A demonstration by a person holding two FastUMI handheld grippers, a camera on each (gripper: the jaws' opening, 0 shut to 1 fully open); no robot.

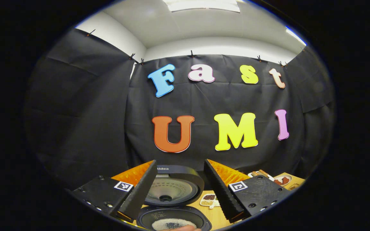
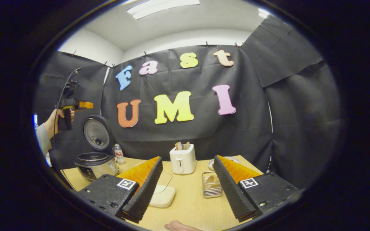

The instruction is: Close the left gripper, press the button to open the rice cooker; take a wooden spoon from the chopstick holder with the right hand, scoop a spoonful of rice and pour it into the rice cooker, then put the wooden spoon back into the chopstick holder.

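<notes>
I'm hovering the released left hand-held gripper above the open rice cooker; my right hand-held gripper is hanging released before the chopstick holder.

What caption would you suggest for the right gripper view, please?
Open right gripper facing toaster and chopstick holder; rice cooker lid up.

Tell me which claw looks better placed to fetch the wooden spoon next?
Right, probably. The right claw is open, facing the chopstick holder; the left claw hovers over the open rice cooker.
</notes>
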